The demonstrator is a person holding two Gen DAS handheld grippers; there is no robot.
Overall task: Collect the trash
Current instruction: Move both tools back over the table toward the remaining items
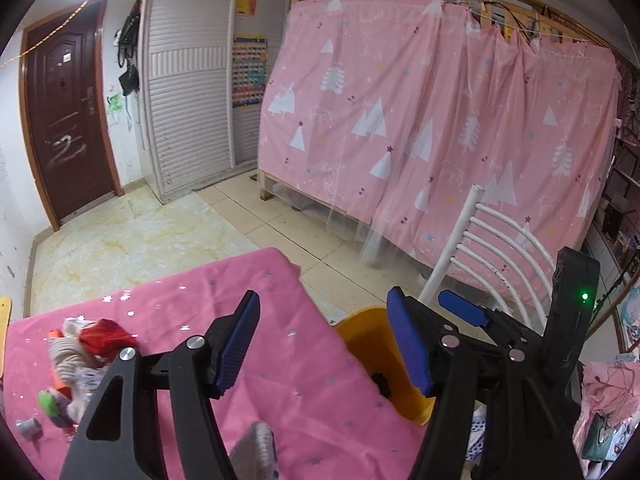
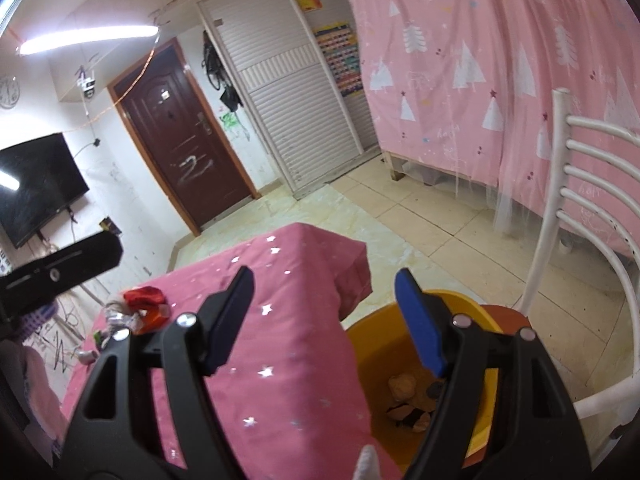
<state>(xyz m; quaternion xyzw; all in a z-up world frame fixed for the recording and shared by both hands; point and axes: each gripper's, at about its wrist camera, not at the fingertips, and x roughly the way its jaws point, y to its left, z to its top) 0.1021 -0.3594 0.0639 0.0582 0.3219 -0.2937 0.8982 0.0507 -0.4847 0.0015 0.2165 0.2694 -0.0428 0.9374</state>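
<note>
A pile of trash (image 1: 76,364) with a red wrapper, crumpled paper and a small grey cap lies on the pink star tablecloth (image 1: 280,360) at the left; it also shows in the right wrist view (image 2: 136,312). A yellow bin (image 2: 400,360) stands beside the table's right edge and holds several crumpled scraps (image 2: 408,400); its rim shows in the left wrist view (image 1: 368,344). My left gripper (image 1: 324,344) is open and empty above the table edge. My right gripper (image 2: 324,324) is open and empty above the bin's rim. It also appears in the left wrist view (image 1: 480,320).
A white slatted chair (image 2: 580,208) stands right of the bin. A pink curtained bunk bed (image 1: 440,120) fills the back right. A brown door (image 2: 188,140), white slatted wardrobe (image 1: 192,92) and wall TV (image 2: 36,184) lie beyond tiled floor.
</note>
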